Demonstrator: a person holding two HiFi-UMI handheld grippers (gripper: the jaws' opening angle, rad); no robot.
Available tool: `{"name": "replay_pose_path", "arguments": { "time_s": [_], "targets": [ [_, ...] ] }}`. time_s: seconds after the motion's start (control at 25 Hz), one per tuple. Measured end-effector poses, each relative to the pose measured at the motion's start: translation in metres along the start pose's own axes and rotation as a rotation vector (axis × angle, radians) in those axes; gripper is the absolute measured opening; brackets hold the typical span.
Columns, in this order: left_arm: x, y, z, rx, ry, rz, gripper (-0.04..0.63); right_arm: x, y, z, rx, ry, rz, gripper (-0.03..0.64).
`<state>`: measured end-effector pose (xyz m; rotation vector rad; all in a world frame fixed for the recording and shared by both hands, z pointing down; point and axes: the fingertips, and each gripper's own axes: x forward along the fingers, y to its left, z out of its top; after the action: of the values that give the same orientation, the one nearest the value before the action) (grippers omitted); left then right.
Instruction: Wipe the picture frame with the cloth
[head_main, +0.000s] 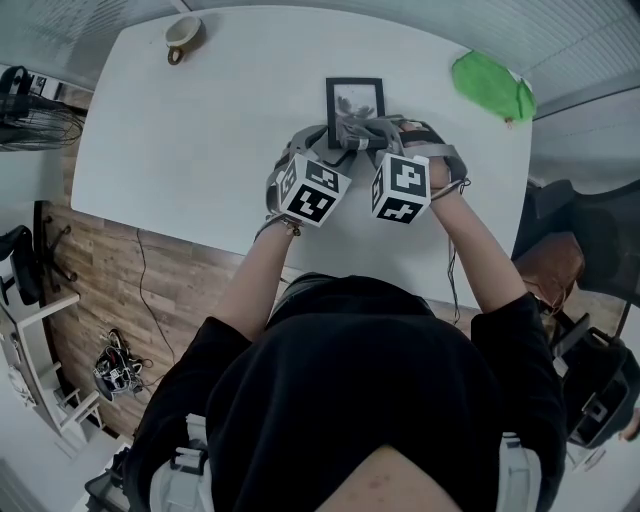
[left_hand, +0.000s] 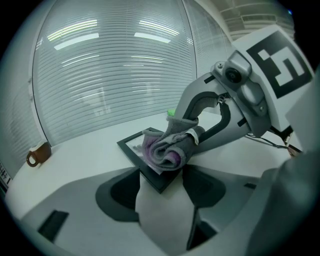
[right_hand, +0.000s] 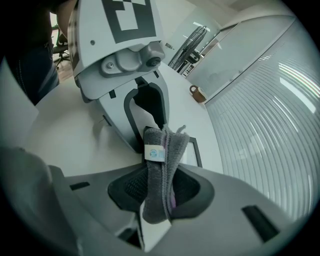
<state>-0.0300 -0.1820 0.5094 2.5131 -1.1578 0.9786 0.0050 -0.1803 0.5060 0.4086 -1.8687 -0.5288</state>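
Note:
A black picture frame (head_main: 354, 100) lies flat on the white table (head_main: 200, 140). My left gripper (head_main: 325, 143) has its jaws closed on the frame's near corner (left_hand: 160, 181), with the pads touching both edges. A folded grey cloth (left_hand: 167, 147) with a purple inner side rests on the frame's glass near that corner. My right gripper (right_hand: 159, 195) is shut on this cloth (right_hand: 162, 170), whose white label faces the camera. In the head view the cloth (head_main: 362, 135) bunches between the two grippers at the frame's lower edge. Part of the frame (right_hand: 192, 150) shows behind the cloth.
A crumpled green cloth (head_main: 492, 88) lies at the table's far right corner. A small brown cup (head_main: 183, 32) stands at the far left edge. A fan (head_main: 25, 110) stands on the floor to the left, and a dark chair (head_main: 580, 240) to the right.

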Motion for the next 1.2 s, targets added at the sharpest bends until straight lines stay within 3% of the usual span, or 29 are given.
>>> {"name": "replay_pose_path", "arguments": {
  "time_s": [0.96,1.2],
  "targets": [
    [0.000,0.000,0.000,0.001,0.000,0.000,0.279,-0.022,0.019,0.004,0.088,-0.065,0.066,0.109],
    [0.000,-0.001,0.000,-0.003,0.003,-0.002,0.279,-0.041,0.014,0.006,0.161,-0.147,0.102,0.110]
  ]
}}
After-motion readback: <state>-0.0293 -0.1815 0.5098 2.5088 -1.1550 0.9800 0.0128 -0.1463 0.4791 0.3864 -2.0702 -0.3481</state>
